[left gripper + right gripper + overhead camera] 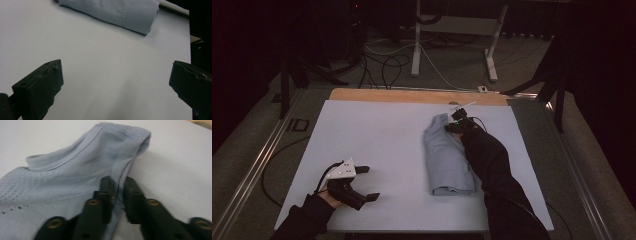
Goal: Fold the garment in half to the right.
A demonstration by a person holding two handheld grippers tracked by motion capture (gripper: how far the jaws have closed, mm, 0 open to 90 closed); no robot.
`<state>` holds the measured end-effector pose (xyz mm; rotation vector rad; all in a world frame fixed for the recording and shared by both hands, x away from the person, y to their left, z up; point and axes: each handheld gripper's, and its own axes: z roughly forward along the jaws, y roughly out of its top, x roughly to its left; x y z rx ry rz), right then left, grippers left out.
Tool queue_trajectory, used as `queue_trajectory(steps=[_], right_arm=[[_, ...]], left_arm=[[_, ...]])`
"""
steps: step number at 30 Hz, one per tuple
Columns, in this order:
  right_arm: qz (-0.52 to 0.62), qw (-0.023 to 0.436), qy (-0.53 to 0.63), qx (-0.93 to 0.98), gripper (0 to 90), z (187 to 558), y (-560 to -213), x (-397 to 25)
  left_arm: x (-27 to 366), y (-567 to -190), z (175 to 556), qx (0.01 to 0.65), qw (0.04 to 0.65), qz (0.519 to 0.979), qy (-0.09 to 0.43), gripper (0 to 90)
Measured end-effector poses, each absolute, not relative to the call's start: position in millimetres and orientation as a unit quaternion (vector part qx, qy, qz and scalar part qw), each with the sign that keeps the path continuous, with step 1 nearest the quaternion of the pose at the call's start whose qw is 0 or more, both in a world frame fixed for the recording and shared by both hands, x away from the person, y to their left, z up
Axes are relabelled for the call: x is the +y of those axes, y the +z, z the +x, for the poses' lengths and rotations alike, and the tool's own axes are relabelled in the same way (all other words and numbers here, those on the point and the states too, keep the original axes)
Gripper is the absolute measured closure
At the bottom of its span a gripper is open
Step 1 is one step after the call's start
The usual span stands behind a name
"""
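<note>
A light blue folded garment (447,157) lies on the white table cover (377,145), right of centre, running from front to back. My right gripper (457,124) is at the garment's far end, shut on its edge (119,182), with the ribbed hem pinched between the two black jaws. My left gripper (364,182) rests near the front left of the table, open, with bare white surface between its jaws (115,82). In the left gripper view the garment's (112,12) folded near end lies ahead at the top.
A strip of wooden tabletop (412,95) shows beyond the white cover. Behind it, on the floor, are cables (387,65) and the white legs of another table (417,45). Dark stands (557,80) flank the table at the right.
</note>
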<state>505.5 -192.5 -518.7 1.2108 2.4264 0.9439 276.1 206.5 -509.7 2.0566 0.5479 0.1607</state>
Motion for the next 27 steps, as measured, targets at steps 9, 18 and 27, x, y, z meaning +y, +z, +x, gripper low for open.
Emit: queue_trajectory(steps=[9,18,27], right_arm=[[0.392,0.148,0.341,0.841,42.2,499.6,-497.7,-189.3],[0.371,0.154,0.366,0.840,76.6,496.5,-479.3,-173.5],[0.371,0.147,0.315,0.861,90.0,515.9,-505.4,-159.0]], left_arm=[[205.3,-509.6,275.9,0.223,0.482,0.845,0.066,0.5],[204.7,-509.7,275.2,0.219,0.484,0.844,0.068,0.5],[205.2,-511.9,275.9,0.219,0.485,0.844,0.063,0.5]])
